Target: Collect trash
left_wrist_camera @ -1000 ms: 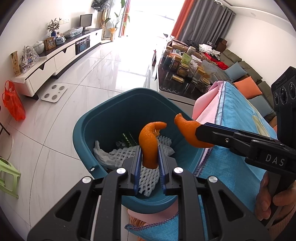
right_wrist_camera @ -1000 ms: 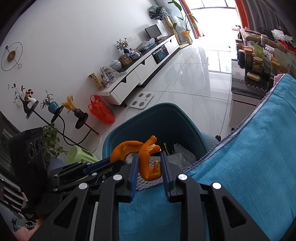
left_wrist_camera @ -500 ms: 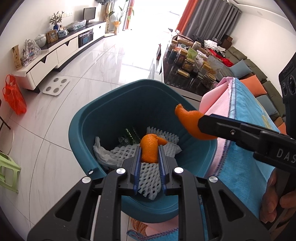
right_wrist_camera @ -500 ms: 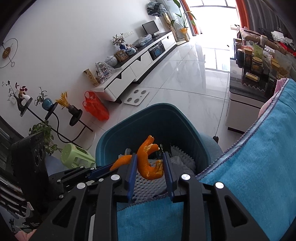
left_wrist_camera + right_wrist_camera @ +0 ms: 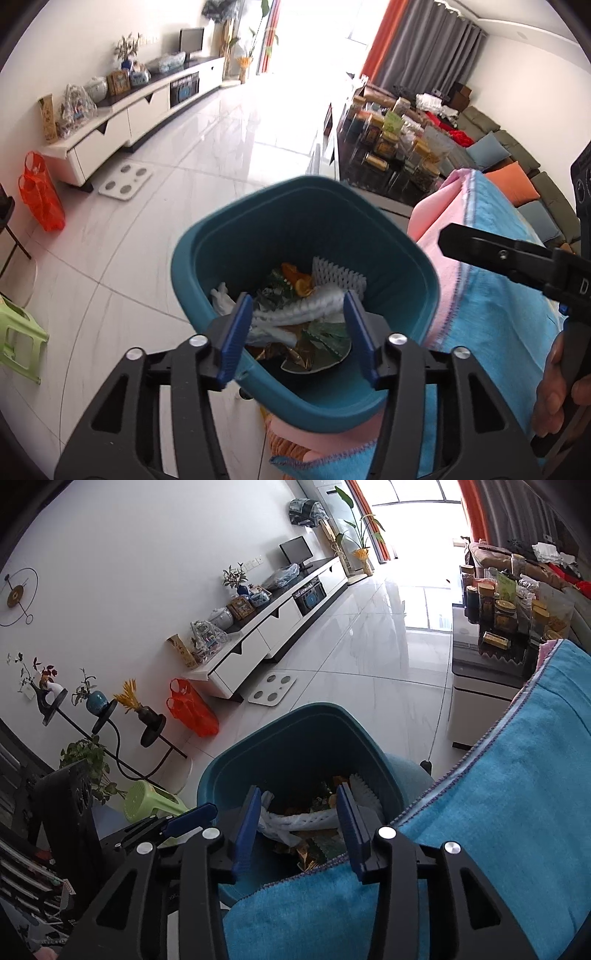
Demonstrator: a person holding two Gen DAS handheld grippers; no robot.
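Both grippers, left point(image 5: 298, 325) & right point(image 5: 295, 823), jaws just opening, empty, over bin point(image 5: 236, 236). Peel point(image 5: 295, 277) inside: light, limp, pinch edge.

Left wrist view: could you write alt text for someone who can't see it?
An open left gripper, its jaws just opened and empty, hangs over a teal bin holding orange peel, white foam netting and wrappers. A blue cloth lies to the right.

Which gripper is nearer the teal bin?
Left. The left gripper hangs open directly over the teal bin, above the trash. The right gripper, also open, hangs over the bin's edge beside the blue cloth.
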